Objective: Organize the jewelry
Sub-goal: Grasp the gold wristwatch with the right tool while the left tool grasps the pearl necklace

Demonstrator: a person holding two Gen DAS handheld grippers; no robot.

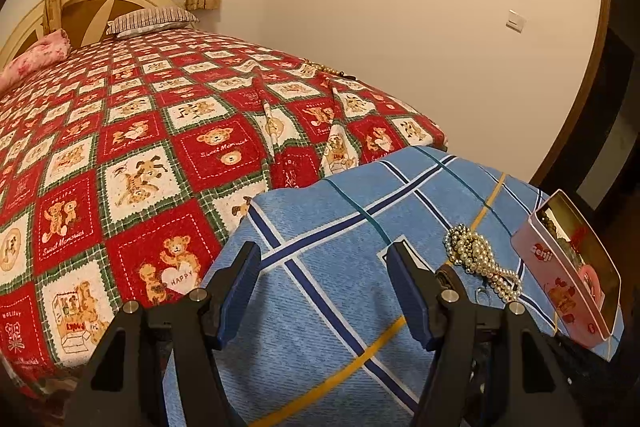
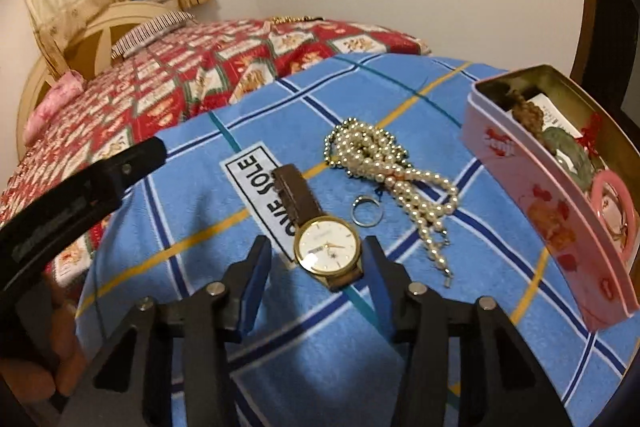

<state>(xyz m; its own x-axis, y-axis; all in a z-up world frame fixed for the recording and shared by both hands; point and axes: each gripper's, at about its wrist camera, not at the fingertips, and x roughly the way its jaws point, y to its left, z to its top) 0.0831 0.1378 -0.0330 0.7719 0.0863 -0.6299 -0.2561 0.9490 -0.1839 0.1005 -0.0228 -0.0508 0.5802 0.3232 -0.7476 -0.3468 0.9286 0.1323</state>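
Note:
A gold watch (image 2: 328,250) with a brown strap lies on the blue checked cloth (image 2: 280,307). My right gripper (image 2: 318,255) is open with its fingers on either side of the watch face, which lies close to the right finger. A silver ring (image 2: 367,212) and a heap of pearl necklaces (image 2: 394,171) lie just beyond. An open pink tin (image 2: 560,195) at the right holds beads and a green bangle. My left gripper (image 1: 322,267) is open and empty over the cloth; the pearls (image 1: 478,259) and the tin (image 1: 572,267) are to its right.
The blue cloth covers a raised surface beside a bed with a red teddy-bear quilt (image 1: 120,147). More jewelry (image 1: 326,69) lies on the bed's far edge. A wall and a dark wooden door frame (image 1: 596,87) are at the right. The left gripper's body (image 2: 80,187) shows at the left of the right wrist view.

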